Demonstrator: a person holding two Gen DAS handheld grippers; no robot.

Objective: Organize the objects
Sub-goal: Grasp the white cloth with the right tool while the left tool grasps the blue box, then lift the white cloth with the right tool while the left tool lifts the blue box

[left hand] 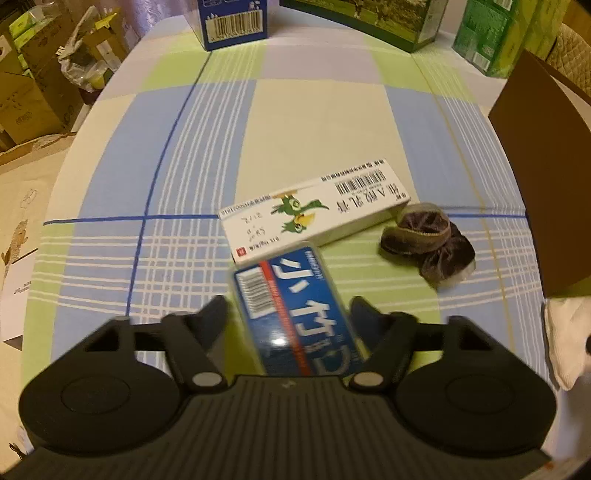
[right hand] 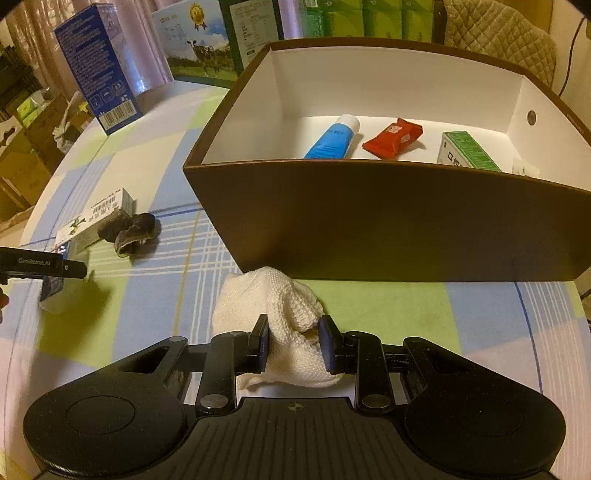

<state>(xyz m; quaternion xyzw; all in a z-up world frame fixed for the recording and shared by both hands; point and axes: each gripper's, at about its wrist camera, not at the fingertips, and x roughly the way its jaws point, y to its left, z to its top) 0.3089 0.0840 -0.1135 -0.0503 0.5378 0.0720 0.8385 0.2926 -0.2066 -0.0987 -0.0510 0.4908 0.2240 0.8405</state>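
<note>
My left gripper is open, and its fingers straddle a blue pack with white lettering that lies on the checked tablecloth. Just beyond the pack are a long white carton and a dark crumpled cloth piece. My right gripper is shut on a white knitted cloth, which sits on the table in front of the brown box. Inside the box lie a blue tube, a red packet and a green-white carton. The left gripper shows at the far left of the right wrist view.
A tall blue carton, a green printed box and green packs stand along the table's far edge. Cardboard boxes crowd the floor off the left side. The brown box's corner rises at the right.
</note>
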